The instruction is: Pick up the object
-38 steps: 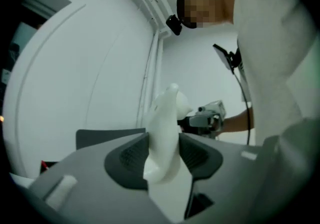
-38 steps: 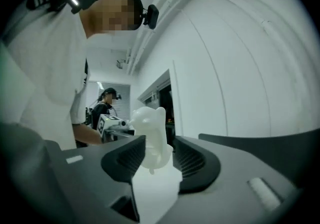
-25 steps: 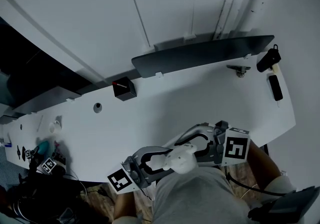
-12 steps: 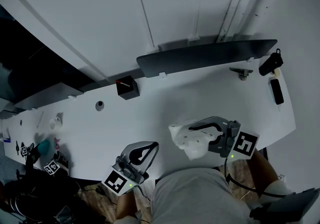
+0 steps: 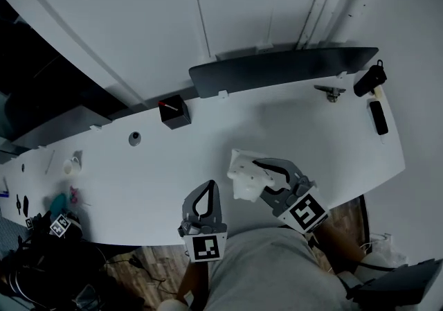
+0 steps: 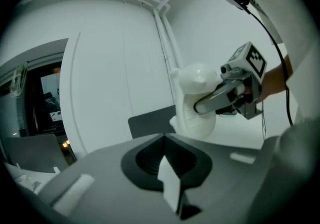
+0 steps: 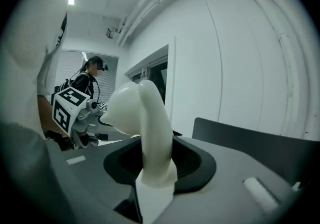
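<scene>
Grip and load both lie on the person's right side. The right gripper (image 5: 263,179) has its jaws closed on the white object (image 5: 242,174), pinching a narrow, stem-like part of it. In the right gripper view the pale stem rises straight out from between the two pads. From that pinch the object's long axis runs on ahead of the jaws, away from the person, then bends and swells into a rounded bulk that leans toward the left side. In the head view this bulk shows beyond and to the left of the right jaws, over the near part of the white table (image 5: 138,185), just in front of the person's body. Whether its underside touches the table or hangs just clear of it cannot be told. The left gripper (image 5: 208,188) is near the object on its left but apart from it, jaws pressed together with nothing between them. Its own view looks across at the object and at the right gripper's finger laid along it. The right hand therefore appears to carry the piece alone. Most of the object seems to lie ahead of the pinch, so it might pivot in the pads if the gripper tilts. The black box (image 5: 173,112) and the dark panel (image 5: 277,70) stand well apart at the back of the table.
</scene>
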`<state>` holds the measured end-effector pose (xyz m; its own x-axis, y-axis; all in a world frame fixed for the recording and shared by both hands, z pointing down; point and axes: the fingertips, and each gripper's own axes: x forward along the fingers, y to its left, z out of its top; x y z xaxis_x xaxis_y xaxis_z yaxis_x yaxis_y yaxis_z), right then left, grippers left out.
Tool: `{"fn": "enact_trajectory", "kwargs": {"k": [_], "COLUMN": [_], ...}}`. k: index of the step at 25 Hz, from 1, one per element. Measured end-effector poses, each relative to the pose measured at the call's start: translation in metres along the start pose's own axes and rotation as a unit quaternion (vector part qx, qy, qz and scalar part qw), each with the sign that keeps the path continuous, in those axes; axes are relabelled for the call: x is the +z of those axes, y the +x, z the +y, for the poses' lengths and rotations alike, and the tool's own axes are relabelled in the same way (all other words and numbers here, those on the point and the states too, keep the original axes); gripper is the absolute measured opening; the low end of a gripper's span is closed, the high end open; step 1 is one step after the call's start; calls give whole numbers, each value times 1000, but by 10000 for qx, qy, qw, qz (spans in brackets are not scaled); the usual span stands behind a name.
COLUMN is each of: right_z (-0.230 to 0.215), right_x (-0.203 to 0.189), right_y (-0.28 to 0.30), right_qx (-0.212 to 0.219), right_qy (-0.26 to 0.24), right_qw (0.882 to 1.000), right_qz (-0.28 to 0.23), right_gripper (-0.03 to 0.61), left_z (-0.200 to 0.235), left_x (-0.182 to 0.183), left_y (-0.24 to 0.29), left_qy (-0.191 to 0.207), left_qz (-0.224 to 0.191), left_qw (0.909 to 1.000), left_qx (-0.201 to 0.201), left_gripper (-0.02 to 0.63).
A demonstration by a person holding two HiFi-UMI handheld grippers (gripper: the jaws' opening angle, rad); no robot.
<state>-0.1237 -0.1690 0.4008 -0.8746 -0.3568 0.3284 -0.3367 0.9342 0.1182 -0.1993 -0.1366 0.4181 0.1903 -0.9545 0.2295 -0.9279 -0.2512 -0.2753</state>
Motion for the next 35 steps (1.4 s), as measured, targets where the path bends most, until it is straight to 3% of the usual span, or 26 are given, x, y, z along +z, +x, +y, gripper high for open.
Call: {"fn": "enact_trajectory", "kwargs": {"k": [8, 12, 23, 35], "right_z": [32, 45, 67, 126], "right_x": [-16, -17, -21, -67], "right_y": [5, -5, -63, -165], "right_qx": [-700, -821, -1068, -892], "right_qy": [290, 281, 399, 422], "right_qw": [9960, 9950, 9933, 9951], "right_qz": [467, 491, 187, 51], "right_gripper": [143, 143, 143, 141], "left_z": [-26, -33, -84, -194], "left_x": [-19, -21, -1, -9], "left_y": [-14, -22, -62, -132], "left_qy": [-53, 35, 119, 121], "left_qz": [-60, -28, 38, 397], "left_qw": [9985, 9980, 9999, 9991], "left_qx": [-543, -632, -118, 68], "left_gripper": [0, 0, 0, 0]}}
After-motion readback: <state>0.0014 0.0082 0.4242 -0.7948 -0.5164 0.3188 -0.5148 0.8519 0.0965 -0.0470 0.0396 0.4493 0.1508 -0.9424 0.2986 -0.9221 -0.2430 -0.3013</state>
